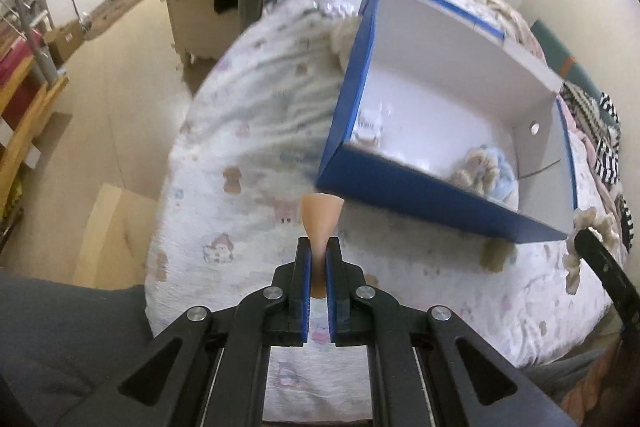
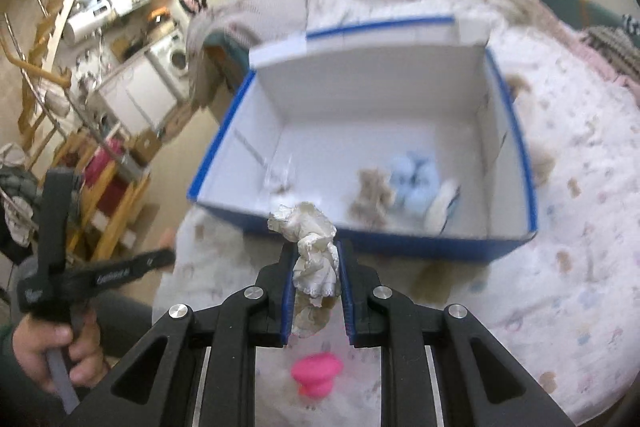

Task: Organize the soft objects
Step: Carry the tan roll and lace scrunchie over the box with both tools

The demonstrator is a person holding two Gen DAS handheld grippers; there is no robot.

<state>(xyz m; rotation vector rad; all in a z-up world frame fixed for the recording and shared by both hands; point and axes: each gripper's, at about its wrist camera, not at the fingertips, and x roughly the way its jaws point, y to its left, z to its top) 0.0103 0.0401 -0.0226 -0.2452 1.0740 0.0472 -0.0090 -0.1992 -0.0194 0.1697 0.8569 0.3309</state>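
Beside the blue box (image 1: 420, 195) on the bed (image 1: 248, 131), left gripper (image 1: 319, 247) clamped on a peach sponge (image 1: 322, 217), right gripper (image 2: 317, 255) pinching a cream cloth (image 2: 314, 251)

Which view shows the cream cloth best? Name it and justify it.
The right wrist view: the cream cloth sits bunched between the right gripper fingers, sharp and central, short of the blue box. The left wrist view shows it only at the right edge, partly behind a gripper finger.
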